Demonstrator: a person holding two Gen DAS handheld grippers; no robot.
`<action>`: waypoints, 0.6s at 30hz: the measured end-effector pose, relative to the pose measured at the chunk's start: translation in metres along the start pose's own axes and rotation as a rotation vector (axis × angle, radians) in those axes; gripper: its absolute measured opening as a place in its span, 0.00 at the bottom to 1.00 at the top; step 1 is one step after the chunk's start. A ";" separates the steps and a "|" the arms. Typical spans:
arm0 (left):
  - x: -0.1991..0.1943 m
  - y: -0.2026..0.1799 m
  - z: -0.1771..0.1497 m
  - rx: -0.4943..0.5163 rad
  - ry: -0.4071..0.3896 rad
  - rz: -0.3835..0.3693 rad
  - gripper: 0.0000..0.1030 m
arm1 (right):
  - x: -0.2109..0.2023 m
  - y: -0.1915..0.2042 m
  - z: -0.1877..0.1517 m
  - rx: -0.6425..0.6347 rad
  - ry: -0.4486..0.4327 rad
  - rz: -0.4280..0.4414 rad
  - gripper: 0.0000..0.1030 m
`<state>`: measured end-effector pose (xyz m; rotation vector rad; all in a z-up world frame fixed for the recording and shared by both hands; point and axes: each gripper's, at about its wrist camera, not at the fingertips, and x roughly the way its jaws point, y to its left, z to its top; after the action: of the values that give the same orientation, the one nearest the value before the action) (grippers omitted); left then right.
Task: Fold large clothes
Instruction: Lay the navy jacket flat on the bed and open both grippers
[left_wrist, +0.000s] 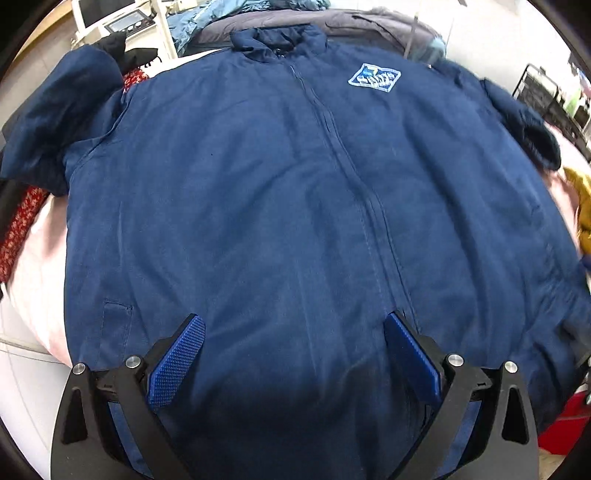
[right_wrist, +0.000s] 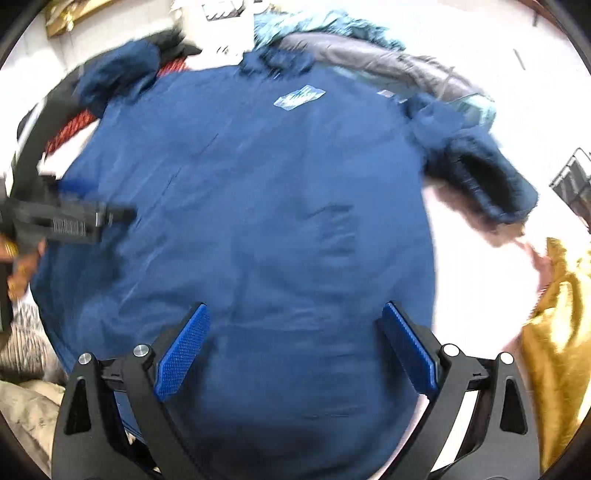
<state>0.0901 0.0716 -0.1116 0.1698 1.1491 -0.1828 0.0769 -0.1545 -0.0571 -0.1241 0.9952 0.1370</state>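
Jacket (left_wrist: 258, 192): navy, zipped, lying front-up and spread flat on a pale pink surface (left_wrist: 40, 258); it fills most of both views
Collar (left_wrist: 277, 40): at the far edge, touching a grey garment (left_wrist: 351, 22) behind it
Badge (left_wrist: 375, 79): light blue, on the chest near the collar
Sleeves: one bunched at far left (left_wrist: 55, 122), one folded in at far right (left_wrist: 524, 122), both lying past the body's side edges
Left gripper (left_wrist: 295, 343): over the near hem, fingers spread wide, nothing between the blue pads (left_wrist: 181, 354); in the right wrist view it shows blurred at the jacket's left edge (right_wrist: 74, 218)
Right gripper (right_wrist: 293, 339): above the lower body, fingers spread wide, empty, pads (right_wrist: 184, 350) clear of the cloth
Left side: red patterned fabric (left_wrist: 22, 218) crowds the jacket's edge
Right side: bare pink strip beside the jacket, then a mustard cloth (right_wrist: 561, 314)
Far side: piled clothes, little free room
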 end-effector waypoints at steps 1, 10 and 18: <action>0.002 0.000 0.000 0.000 0.006 0.001 0.94 | -0.003 -0.009 0.005 0.005 -0.007 -0.017 0.90; 0.019 0.011 -0.001 -0.067 0.061 -0.021 0.95 | 0.013 -0.098 0.063 0.017 -0.002 -0.376 0.90; 0.020 0.012 -0.002 -0.070 0.062 -0.035 0.95 | 0.089 -0.124 0.104 -0.172 0.086 -0.661 0.90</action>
<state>0.0995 0.0830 -0.1302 0.0937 1.2193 -0.1689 0.2317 -0.2540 -0.0706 -0.6110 0.9812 -0.3923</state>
